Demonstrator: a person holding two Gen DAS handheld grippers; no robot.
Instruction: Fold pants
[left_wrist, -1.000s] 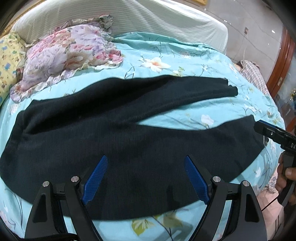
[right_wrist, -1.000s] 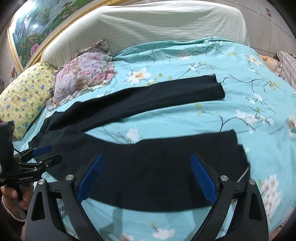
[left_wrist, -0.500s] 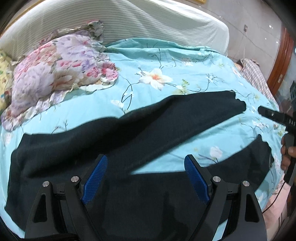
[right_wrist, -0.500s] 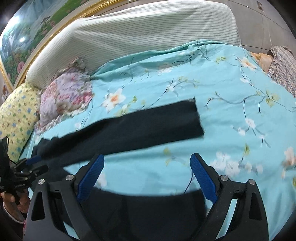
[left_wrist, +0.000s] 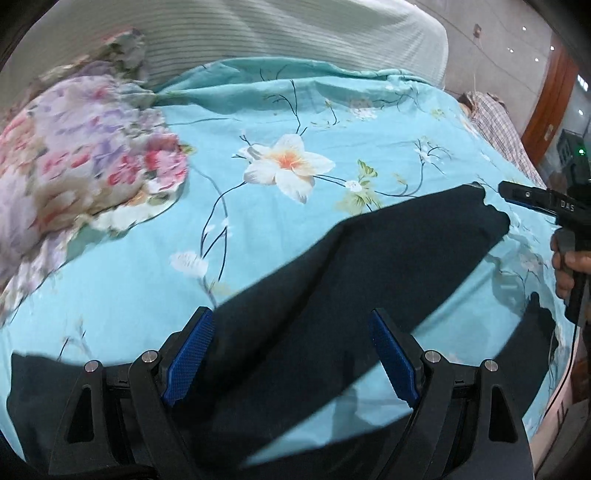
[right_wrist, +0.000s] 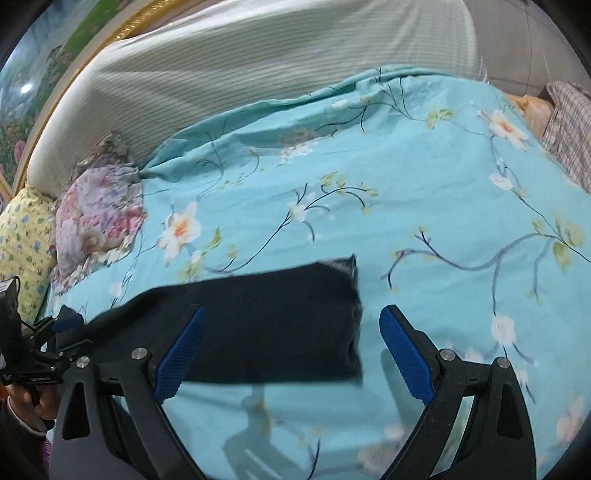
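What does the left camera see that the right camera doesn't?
Only the left wrist view shows the second pant leg and the brown door frame. Only the right wrist view shows the yellow pillow and the painting. Both show the black pants, the blue flowered bedspread, the pink flowered pillow, the plaid cloth, and both open grippers: left, right.

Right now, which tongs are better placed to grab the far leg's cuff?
Right. The right tongs hang open with the cuff between their tips; the left tongs sit open over the pants near the crotch.
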